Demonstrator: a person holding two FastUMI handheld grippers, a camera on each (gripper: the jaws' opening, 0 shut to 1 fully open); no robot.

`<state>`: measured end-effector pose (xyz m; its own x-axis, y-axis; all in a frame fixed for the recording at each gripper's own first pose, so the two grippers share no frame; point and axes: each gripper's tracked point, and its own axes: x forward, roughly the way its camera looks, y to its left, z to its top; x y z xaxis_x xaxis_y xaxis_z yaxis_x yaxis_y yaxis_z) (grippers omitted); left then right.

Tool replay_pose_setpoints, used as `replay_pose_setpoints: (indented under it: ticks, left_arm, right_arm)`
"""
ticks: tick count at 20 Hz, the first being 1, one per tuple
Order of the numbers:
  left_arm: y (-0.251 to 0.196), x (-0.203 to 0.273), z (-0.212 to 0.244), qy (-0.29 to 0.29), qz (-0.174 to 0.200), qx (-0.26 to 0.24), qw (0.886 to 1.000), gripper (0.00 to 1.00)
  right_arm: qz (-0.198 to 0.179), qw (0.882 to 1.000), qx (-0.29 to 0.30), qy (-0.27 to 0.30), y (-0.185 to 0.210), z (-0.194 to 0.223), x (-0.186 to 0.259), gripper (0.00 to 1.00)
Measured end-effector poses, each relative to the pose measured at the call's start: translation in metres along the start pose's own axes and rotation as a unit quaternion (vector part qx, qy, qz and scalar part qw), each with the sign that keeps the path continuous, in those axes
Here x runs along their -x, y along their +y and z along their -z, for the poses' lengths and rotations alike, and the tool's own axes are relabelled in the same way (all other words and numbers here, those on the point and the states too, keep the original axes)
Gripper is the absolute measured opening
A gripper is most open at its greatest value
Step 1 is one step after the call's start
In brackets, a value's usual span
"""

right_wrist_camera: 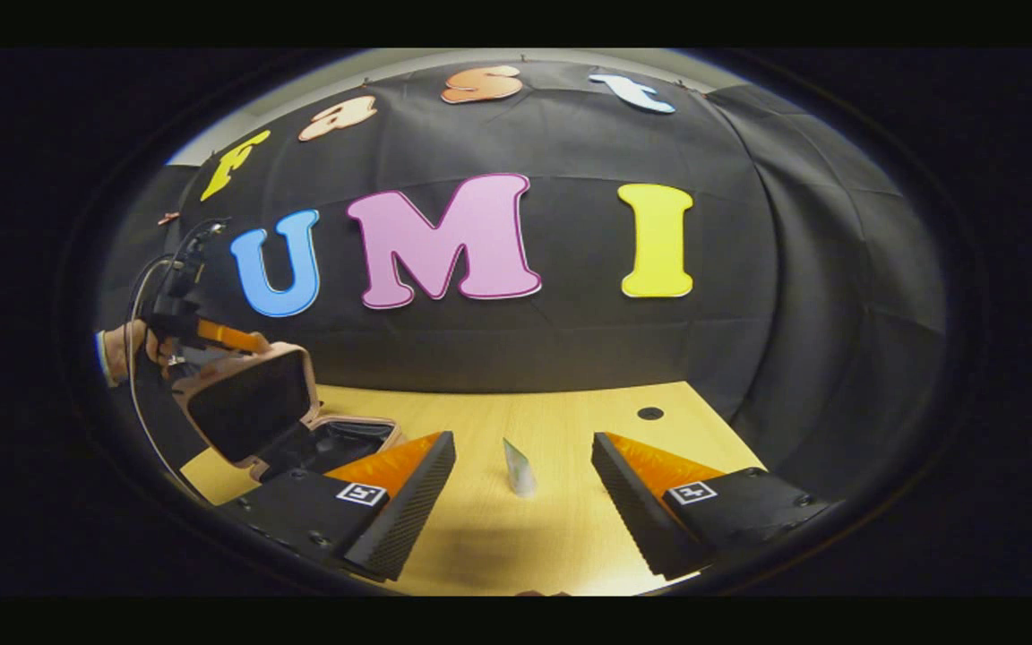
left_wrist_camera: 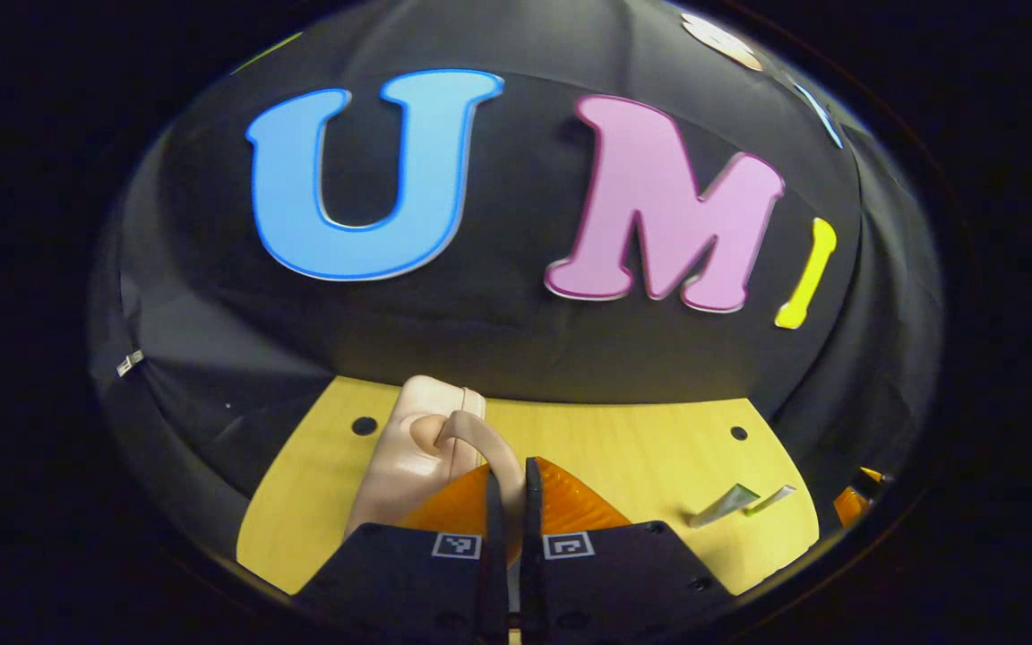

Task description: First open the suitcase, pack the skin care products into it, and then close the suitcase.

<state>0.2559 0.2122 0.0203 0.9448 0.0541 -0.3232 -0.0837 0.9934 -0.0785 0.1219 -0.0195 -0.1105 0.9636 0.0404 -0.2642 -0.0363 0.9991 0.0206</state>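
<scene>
The small pink suitcase [right_wrist_camera: 252, 408] stands open at the table's left, its lid raised over the dark base [right_wrist_camera: 337, 443]. My left gripper [right_wrist_camera: 227, 338] holds the lid up by its top. In the left gripper view that gripper [left_wrist_camera: 509, 470] is shut on the suitcase's curved handle [left_wrist_camera: 471, 430], with the pink shell [left_wrist_camera: 408, 452] just beyond. My right gripper [right_wrist_camera: 523, 502] stands open low over the table. A pale green skin care tube [right_wrist_camera: 519, 468] lies ahead, in line with the gap between its fingers. Two tubes [left_wrist_camera: 722, 506] lie on the table in the left gripper view.
The yellow wooden table [right_wrist_camera: 570, 421] has round cable holes [right_wrist_camera: 649, 413] near the back. Black cloth walls close it in behind and at both sides. A hand [right_wrist_camera: 117, 354] holds the left gripper at the far left. The right gripper's orange finger [left_wrist_camera: 852, 503] shows at the right.
</scene>
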Motion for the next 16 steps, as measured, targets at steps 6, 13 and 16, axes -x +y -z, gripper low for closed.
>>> replay_pose_setpoints:
  ticks: [6, 13, 16]
  left_arm:
    - [0.226, -0.024, 0.035, 0.017, -0.121, -0.033, 0.992, 0.10]
    - [0.334, -0.114, 0.158, 0.112, -0.132, 0.022, 0.985, 0.10]
    - [0.338, -0.120, 0.174, 0.123, -0.180, -0.005, 0.976, 0.20]
  right_arm:
    - [0.046, 0.999, 0.012, 0.000, 0.024, 0.011, -0.005, 0.97]
    - [0.086, 0.995, 0.038, 0.025, 0.017, 0.066, -0.028, 0.98]
    - [0.095, 0.994, 0.033, 0.030, 0.011, 0.080, -0.032, 0.97]
